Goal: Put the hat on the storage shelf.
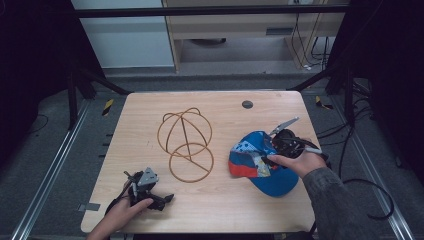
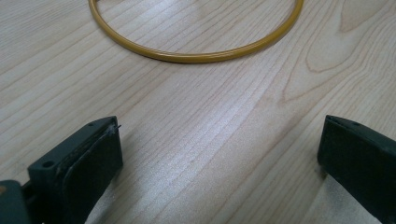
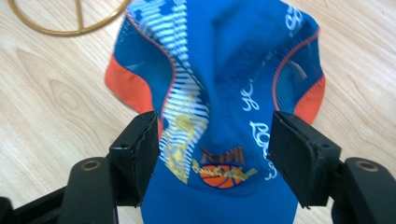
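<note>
High view: table (image 1: 215,210) is lying lengthwise ahead, its near edge running just below both hands; wire stand (image 1: 186,144) is sitting mid-table, with bare wood lying open between it and each side edge. Cap (image 1: 261,162) is lying right of the stand, near the right edge, its brim pointing toward the person. Right gripper (image 1: 267,159) is hovering over the cap; left gripper (image 1: 167,198) is resting near the front-left corner, well apart from the stand. Left gripper view: jaws are standing wide, nothing between them, bare wood ahead, the stand's base ring (image 2: 196,56) curving across the top. Right gripper view: jaws are standing part-open, flanking the cap's crown (image 3: 219,93) on either side; whether the pads are touching the fabric cannot be told.
</note>
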